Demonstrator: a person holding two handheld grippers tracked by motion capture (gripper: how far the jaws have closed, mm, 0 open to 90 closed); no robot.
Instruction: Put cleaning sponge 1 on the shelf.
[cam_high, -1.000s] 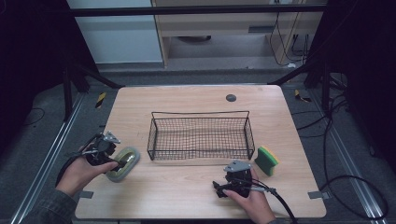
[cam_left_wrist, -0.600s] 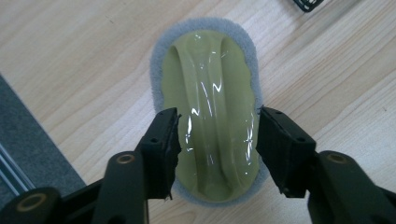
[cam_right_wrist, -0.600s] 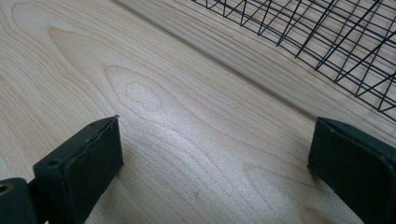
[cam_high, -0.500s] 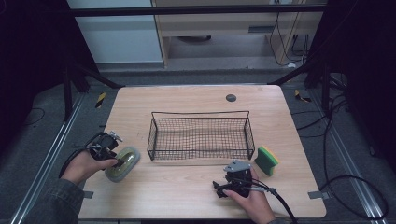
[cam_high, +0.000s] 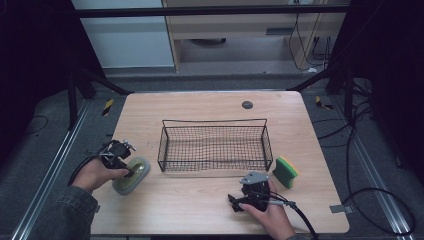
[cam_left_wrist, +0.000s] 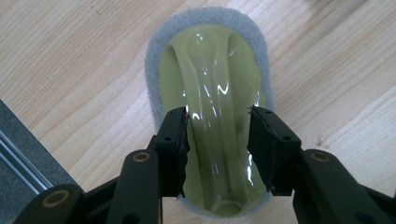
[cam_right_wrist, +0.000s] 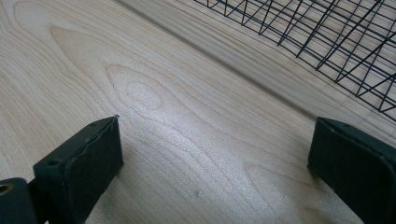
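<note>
The left gripper (cam_left_wrist: 218, 135) had just been closing, probably pinching the scrubber's (cam_left_wrist: 210, 70) handle, which ran straight up the frame.

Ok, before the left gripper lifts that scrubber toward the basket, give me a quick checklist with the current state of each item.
1. Left gripper straddles the scrubber's handle: ok; jaws have just been closing on it.
2. Pads firmly pressing the handle: cannot tell.
3. Scrubber flat on the table: ok.
4. Wire basket empty and upright: ok.
5. Right gripper open, parked clear of the path: ok.
6. Green sponge out of the way, right of the basket: ok.
</note>
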